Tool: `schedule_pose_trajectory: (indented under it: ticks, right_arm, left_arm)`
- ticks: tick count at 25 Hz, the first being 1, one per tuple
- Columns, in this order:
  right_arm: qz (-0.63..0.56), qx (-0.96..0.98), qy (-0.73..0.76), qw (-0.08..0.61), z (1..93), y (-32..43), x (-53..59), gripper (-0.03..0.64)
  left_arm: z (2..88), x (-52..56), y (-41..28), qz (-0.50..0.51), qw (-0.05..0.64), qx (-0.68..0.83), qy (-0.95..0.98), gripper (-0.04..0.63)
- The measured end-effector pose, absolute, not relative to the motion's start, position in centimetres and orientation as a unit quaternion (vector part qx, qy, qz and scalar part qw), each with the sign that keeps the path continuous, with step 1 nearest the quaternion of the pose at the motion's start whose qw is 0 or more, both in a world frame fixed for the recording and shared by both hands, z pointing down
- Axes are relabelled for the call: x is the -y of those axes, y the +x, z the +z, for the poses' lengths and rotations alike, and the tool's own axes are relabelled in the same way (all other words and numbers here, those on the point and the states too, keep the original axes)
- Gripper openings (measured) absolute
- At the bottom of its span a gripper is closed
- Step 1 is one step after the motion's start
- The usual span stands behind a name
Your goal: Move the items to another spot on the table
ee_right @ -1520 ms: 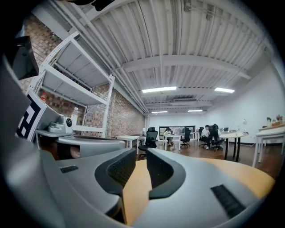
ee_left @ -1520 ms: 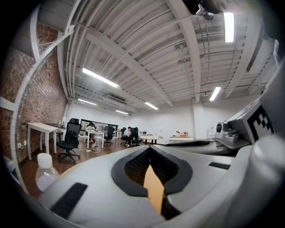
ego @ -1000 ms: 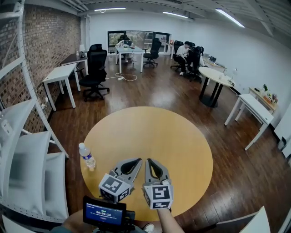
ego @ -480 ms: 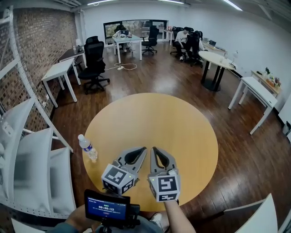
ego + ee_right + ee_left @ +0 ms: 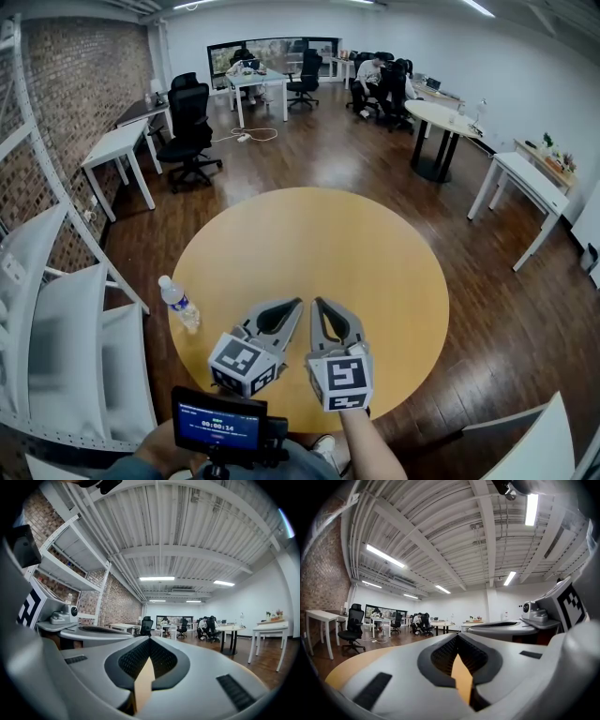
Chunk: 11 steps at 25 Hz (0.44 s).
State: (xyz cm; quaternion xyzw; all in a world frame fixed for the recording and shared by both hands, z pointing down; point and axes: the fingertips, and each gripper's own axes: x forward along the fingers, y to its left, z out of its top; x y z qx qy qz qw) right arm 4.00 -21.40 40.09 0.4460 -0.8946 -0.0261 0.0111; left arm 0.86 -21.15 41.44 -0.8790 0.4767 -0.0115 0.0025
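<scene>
A clear plastic water bottle (image 5: 177,304) with a white cap stands upright near the left edge of the round yellow table (image 5: 309,244). My left gripper (image 5: 298,304) and my right gripper (image 5: 316,304) hover side by side over the table's near part, to the right of the bottle and apart from it. Both have their jaws closed together with nothing between them. In the left gripper view the left gripper (image 5: 458,639) shows its tips meeting, and the right gripper view shows the same for the right gripper (image 5: 149,641). The bottle appears in neither gripper view.
White shelving (image 5: 56,309) stands close on the left of the table by the brick wall. A small screen device (image 5: 217,427) sits below the grippers by the person's body. Desks, office chairs, a second round table (image 5: 445,119) and seated people are far across the wooden floor.
The head view has tilted down a little, so the table and bottle sit higher in the picture. Both grippers keep their place side by side, still shut.
</scene>
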Motion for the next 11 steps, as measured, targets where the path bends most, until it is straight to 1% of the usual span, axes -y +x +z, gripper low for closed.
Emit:
schedule_pose_trajectory:
  ticks: [11]
  right_arm:
    - [-0.02,0.895,0.445,0.019,40.58,3.72,21.28,0.002]
  left_arm:
    - [41.88,21.09,0.75,-0.012,0.002,-0.474,-0.881,0.005]
